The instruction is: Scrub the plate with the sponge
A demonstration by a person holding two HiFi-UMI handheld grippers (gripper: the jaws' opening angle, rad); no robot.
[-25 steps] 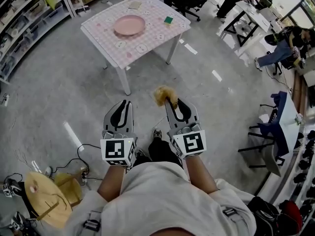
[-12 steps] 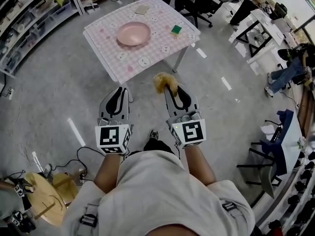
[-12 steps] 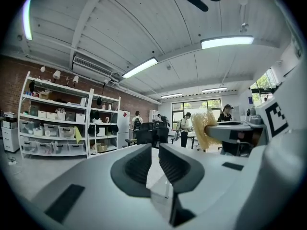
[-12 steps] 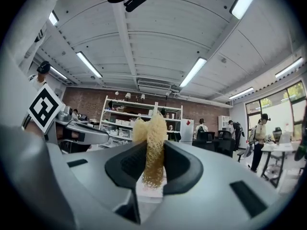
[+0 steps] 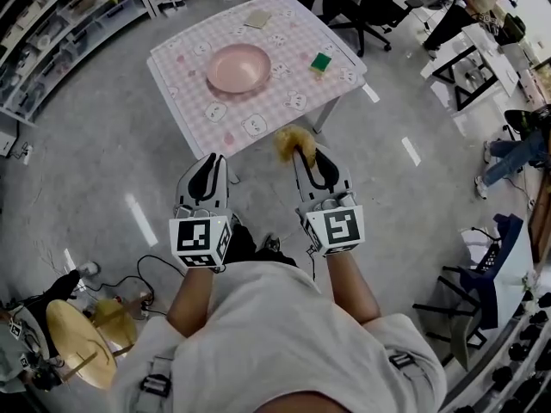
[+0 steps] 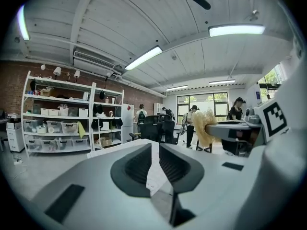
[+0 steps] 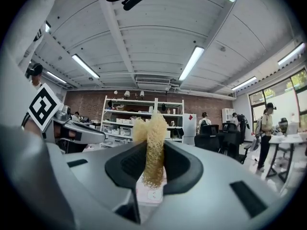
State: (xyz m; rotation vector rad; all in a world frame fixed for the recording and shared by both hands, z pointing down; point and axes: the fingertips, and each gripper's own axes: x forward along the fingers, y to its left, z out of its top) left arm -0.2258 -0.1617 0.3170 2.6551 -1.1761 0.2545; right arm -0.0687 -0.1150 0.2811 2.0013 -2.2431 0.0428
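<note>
Head view — round pink plate (image 5: pixel 238 67)

The table (image 5: pixel 185 63) was covered in pink checks. On it lay a pink plate (image 5: pixel 238 67), a green pad (image 5: pixel 321 62) and a tan square (image 5: pixel 257 19).

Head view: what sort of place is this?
Probably a shared lab or workshop-style office: stocked storage shelves, office chairs and desks, plus a cloth-covered table on a bare polished floor.
</note>
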